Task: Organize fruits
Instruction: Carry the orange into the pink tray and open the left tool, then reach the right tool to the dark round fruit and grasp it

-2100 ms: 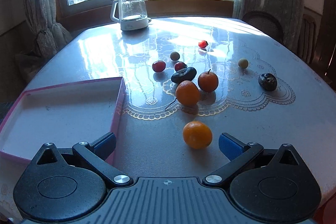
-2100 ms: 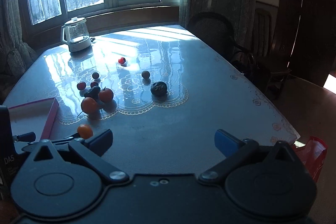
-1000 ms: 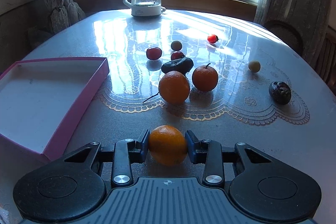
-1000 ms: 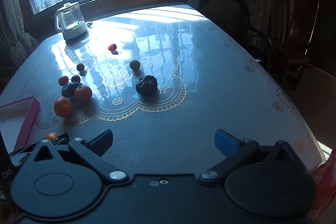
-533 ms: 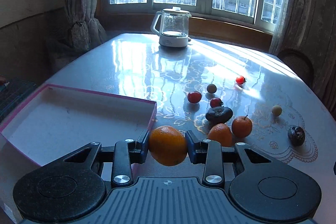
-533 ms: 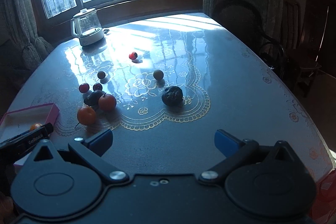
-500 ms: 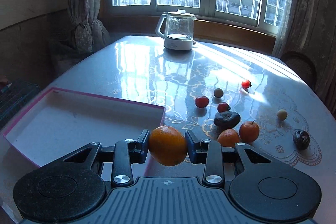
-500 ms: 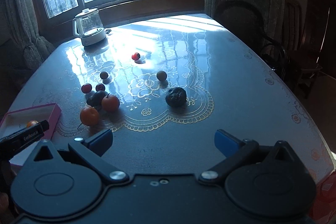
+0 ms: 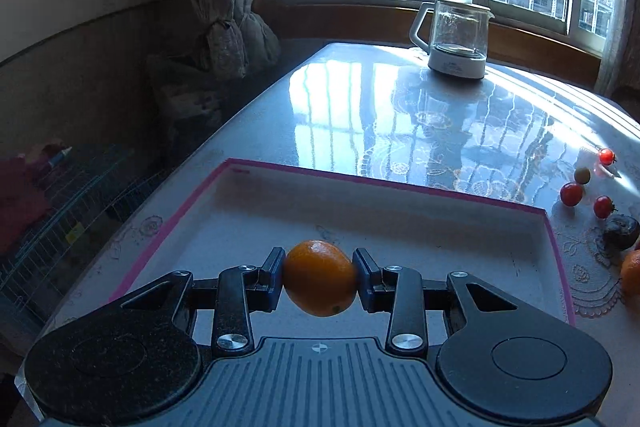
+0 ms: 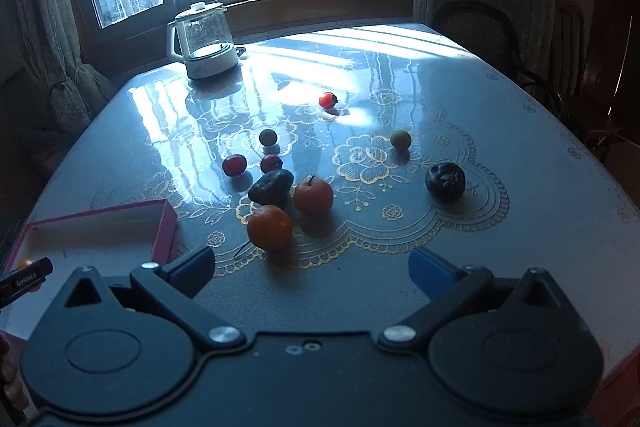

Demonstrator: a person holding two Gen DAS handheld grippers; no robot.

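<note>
**Orange over the box, ready to set down**

Now your left gripper [image 9: 320,279] is clamped on the orange [image 9: 320,278], one pad on each side, and it hangs above the pink-edged box [image 9: 556,247] near its front half. To do this step well, lower until the fruit is just above the box floor before you part the fingers; a round fruit let go from height will likely roll or bounce toward a wall. Aim for a corner or a side of the box instead of the middle, so later fruit has room. Part the fingers slowly and lift straight up.

The table [image 10: 500,235] carries the rest. The box floor shows bare in both views, with nothing resting in it. The glass kettle [image 10: 204,41] at the window end looks empty, though glare makes that hard to judge.

Your right gripper [image 10: 312,269] is spread wide with nothing between its blue pads, poised near the fruit cluster: a second orange [image 10: 269,227], a stemmed orange fruit [image 10: 313,194] and a dark fruit [image 10: 271,187] are touching.
</note>
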